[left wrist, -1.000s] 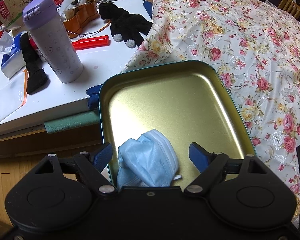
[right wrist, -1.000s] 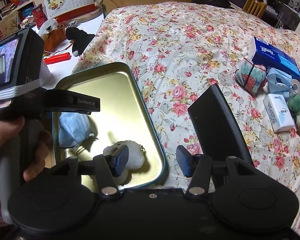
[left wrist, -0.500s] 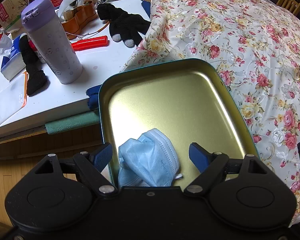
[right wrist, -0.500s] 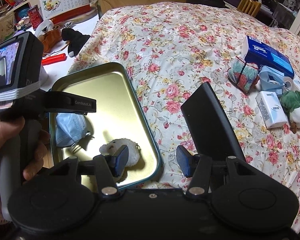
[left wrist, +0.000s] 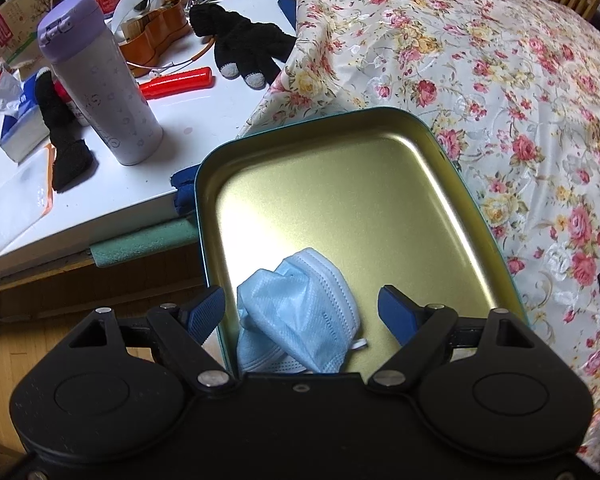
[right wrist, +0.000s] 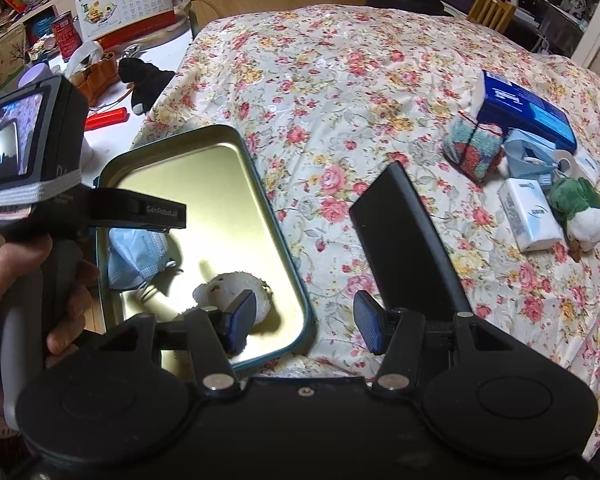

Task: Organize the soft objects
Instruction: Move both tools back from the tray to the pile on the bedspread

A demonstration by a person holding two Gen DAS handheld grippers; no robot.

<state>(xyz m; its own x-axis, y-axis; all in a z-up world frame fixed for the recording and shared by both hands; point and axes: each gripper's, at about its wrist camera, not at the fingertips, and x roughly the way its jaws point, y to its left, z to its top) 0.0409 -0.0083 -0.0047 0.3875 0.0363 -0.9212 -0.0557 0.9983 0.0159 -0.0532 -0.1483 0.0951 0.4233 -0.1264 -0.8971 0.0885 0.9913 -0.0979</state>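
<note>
A gold tin tray (left wrist: pixel 380 114) with a teal rim lies on the flowered bedspread. A crumpled blue face mask (left wrist: pixel 300 320) rests at its near end. My left gripper (left wrist: pixel 300 310) hangs open over it, its fingers clear of the mask on both sides. In the right wrist view the mask (right wrist: pixel 136 256) lies under that gripper, which a hand (right wrist: pixel 16 280) holds. A white fluffy toy (right wrist: pixel 228 284) sits in the tray (right wrist: pixel 260 184) beside my right gripper's left finger. My right gripper (right wrist: pixel 304 322) is open over the tray's near rim, holding nothing.
A black flat slab (right wrist: pixel 400 240) stands tilted right of the tray. Rolled socks (right wrist: pixel 474 150), a green-and-white plush (right wrist: pixel 580 208), a tissue pack (right wrist: pixel 530 216) and a blue box (right wrist: pixel 524 108) lie far right. A white table holds a purple flask (left wrist: pixel 100 80) and black gloves (left wrist: pixel 240 48).
The right wrist view has drifted slightly, so more of the objects on the bed's right side show. The left gripper, mask and white toy have stayed where they were.
</note>
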